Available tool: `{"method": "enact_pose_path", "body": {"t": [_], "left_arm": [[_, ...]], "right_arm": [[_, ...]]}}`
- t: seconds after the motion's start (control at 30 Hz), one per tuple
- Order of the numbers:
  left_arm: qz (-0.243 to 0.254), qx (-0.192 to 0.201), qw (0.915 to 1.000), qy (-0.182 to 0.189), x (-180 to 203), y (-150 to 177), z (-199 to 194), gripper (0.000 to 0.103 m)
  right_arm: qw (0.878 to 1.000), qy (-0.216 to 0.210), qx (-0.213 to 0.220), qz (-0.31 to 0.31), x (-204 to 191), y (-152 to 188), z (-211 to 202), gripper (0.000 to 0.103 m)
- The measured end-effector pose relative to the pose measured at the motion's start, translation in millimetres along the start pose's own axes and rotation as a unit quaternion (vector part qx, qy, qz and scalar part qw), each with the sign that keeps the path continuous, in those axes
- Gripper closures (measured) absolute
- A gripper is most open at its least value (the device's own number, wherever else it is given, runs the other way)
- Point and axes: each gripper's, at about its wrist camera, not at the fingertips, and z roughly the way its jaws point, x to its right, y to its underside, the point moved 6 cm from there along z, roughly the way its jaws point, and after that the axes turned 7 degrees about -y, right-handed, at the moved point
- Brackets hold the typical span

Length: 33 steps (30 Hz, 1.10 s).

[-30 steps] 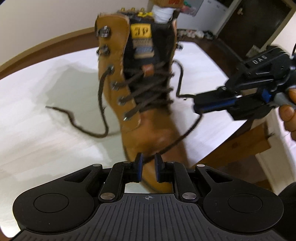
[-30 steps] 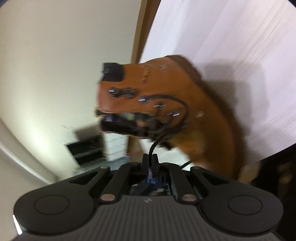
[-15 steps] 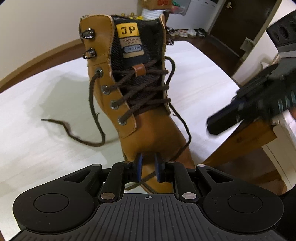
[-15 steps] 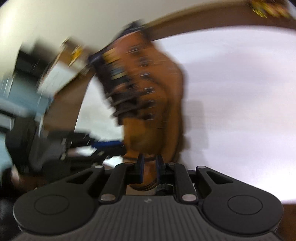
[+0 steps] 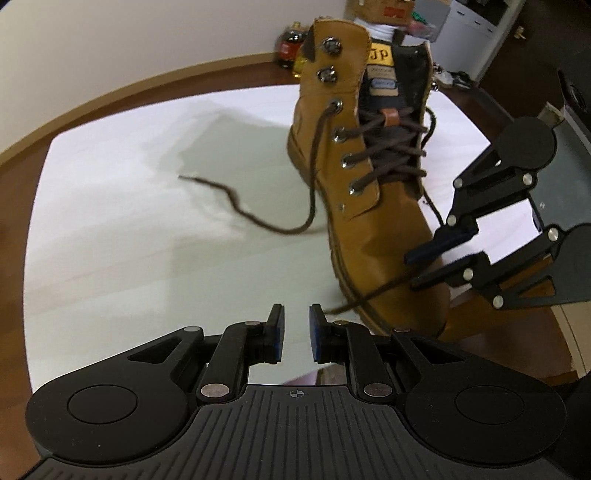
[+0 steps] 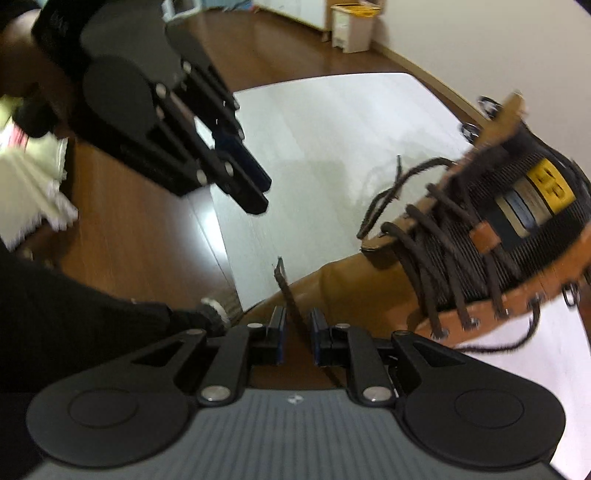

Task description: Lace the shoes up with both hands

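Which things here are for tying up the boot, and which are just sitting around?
For the job: boot, left lace end, right lace end, left gripper, right gripper.

Just around: bottles, bin, table.

Tan boot [image 5: 373, 206], seemingly tilted, laces [image 5: 255, 218] loose

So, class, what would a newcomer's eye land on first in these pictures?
First, the tan boot standing on the white table, half laced with dark brown laces. One loose lace end trails across the table; the other runs between the open fingers of the right gripper. The left gripper is open and empty.
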Motion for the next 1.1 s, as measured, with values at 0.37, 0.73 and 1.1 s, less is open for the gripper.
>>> {"method": "enact_pose_path", "body": {"t": [0.37,0.73,1.1], "left_arm": [[0.015,0.028,0.9976,0.061,37.7,-21.4,9.3,0.089],[0.023,0.014,0.9981,0.056,49.0,-25.5,26.6,0.089],[0.017,0.009,0.9983,0.055,44.7,-25.6,25.0,0.088]], "right_arm": [[0.994,0.010,-0.012,0.109,20.2,33.9,-26.8,0.100],[0.996,0.017,0.014,0.092,13.5,22.5,-32.8,0.089],[0.998,-0.009,0.027,0.057,9.0,9.2,-15.5,0.099]]}}
